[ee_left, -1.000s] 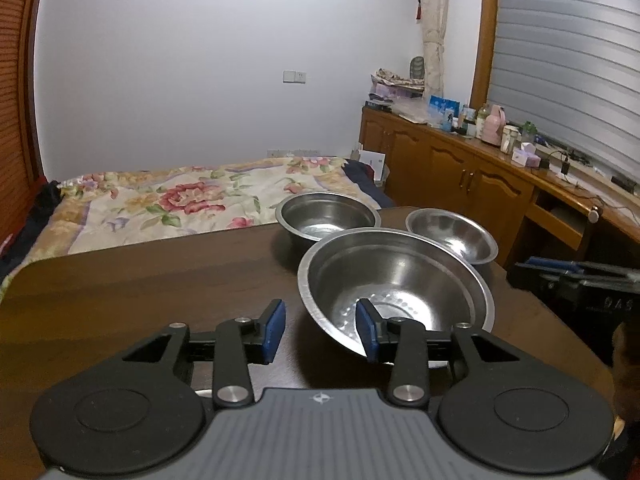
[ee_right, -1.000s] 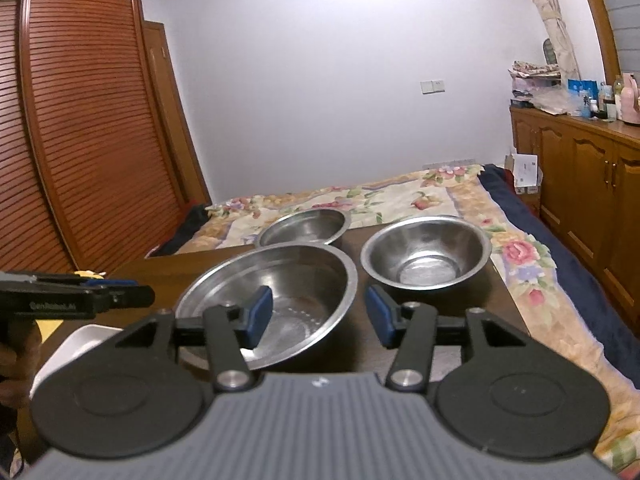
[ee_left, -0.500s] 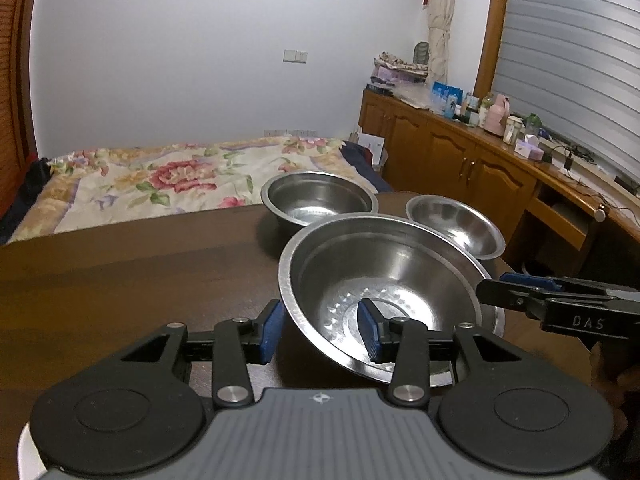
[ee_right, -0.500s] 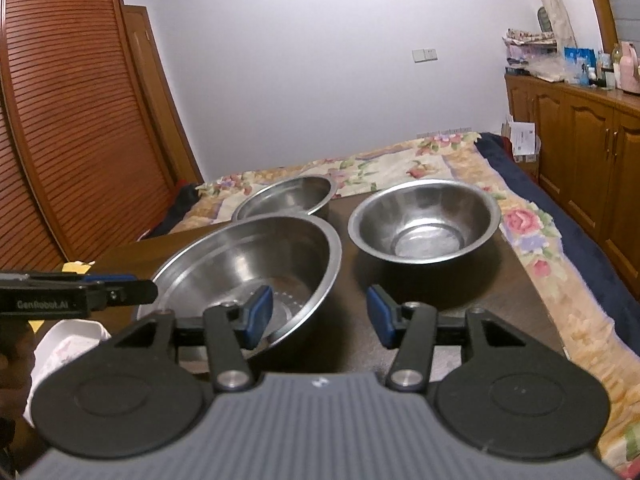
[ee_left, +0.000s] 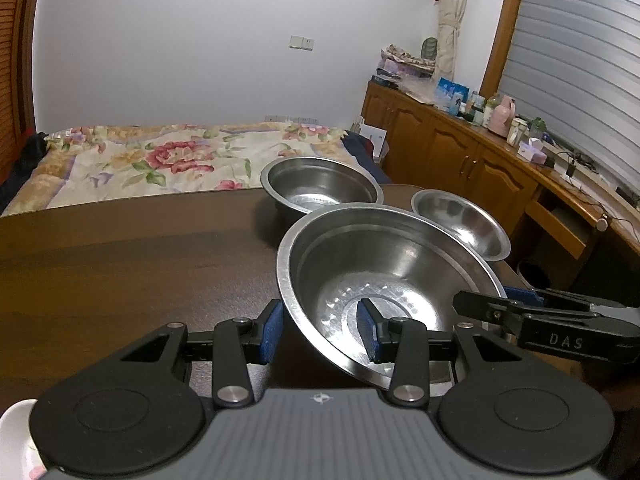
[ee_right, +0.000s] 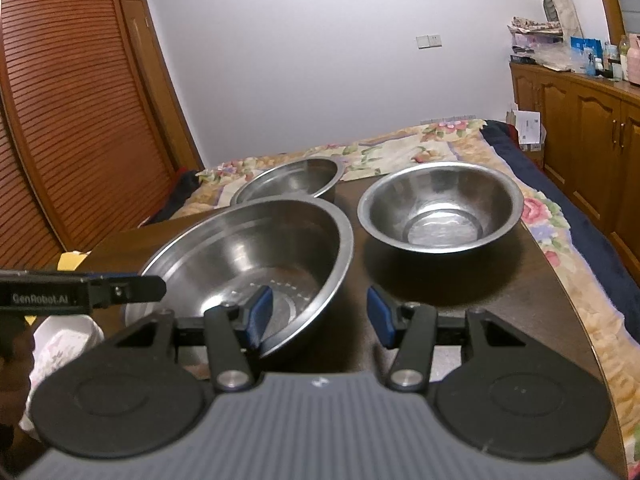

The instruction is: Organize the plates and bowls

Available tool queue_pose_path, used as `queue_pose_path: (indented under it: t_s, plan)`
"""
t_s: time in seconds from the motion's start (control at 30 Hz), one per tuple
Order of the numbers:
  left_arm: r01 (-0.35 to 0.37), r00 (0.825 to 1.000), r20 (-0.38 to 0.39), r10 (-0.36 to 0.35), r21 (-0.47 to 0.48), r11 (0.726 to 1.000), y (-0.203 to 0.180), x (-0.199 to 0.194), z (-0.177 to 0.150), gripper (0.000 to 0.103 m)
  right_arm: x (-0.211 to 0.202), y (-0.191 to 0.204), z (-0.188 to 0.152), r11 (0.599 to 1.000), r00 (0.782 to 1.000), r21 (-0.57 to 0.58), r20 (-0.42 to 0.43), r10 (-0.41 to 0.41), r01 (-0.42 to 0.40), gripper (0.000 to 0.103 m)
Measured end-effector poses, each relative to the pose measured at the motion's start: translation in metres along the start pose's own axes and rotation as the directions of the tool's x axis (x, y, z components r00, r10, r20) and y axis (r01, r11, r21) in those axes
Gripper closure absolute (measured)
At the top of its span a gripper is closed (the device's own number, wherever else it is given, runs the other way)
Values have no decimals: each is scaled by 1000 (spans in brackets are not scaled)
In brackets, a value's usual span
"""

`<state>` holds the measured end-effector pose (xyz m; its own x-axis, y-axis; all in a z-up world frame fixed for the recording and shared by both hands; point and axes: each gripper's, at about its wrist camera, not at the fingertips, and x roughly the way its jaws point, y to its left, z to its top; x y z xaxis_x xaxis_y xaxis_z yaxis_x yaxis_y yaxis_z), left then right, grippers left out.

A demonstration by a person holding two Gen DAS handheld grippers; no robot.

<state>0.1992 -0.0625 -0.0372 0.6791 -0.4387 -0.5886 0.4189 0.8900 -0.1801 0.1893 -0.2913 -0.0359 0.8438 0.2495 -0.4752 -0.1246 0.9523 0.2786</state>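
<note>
both tools have closed in on the large bowl point(ee_left: 384, 280), each spread wide astride its rim on the surface point(ee_left: 120, 264), gripping nothing. left tool point(ee_left: 320, 330) view shows a drawer; right tool point(ee_right: 316, 314) view shows a white dish point(ee_right: 68, 340).

A home bedroom: a bed with a floral quilt point(ee_left: 160, 160) stands against a plain white wall point(ee_left: 180, 48), a tall louvred wooden wardrobe point(ee_right: 72, 120) beside it, and a long wooden cabinet run point(ee_left: 460, 160) cluttered with bottles and boxes beneath a shuttered window point(ee_left: 572, 60).
</note>
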Motion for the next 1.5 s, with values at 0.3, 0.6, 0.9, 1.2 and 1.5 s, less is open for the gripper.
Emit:
queue_pose_path:
  t_s: [0.3, 0.6, 0.9, 1.2, 1.5]
  plan:
    - [-11, 1000, -5, 10, -3, 1000, 1, 2, -3, 77, 3, -8, 1, 996, 999, 68, 5, 48, -48, 77]
    - [1, 1000, 8, -2, 13, 1000, -3, -13, -5, 77, -8, -6, -1, 995, 998, 80, -1, 61, -60, 78]
    - [43, 999, 18, -43, 22, 999, -9, -41, -16, 77, -35, 3, -3, 997, 997, 28, 5, 72, -73, 78]
    - [61, 998, 14, -62, 35, 997, -14, -58, -31, 77, -53, 5, -13, 996, 996, 17, -1, 91, -91, 78]
    - [81, 997, -19, -80, 37, 996, -17, -63, -49, 77, -56, -3, -34, 992, 995, 80, -17, 100, -99, 78]
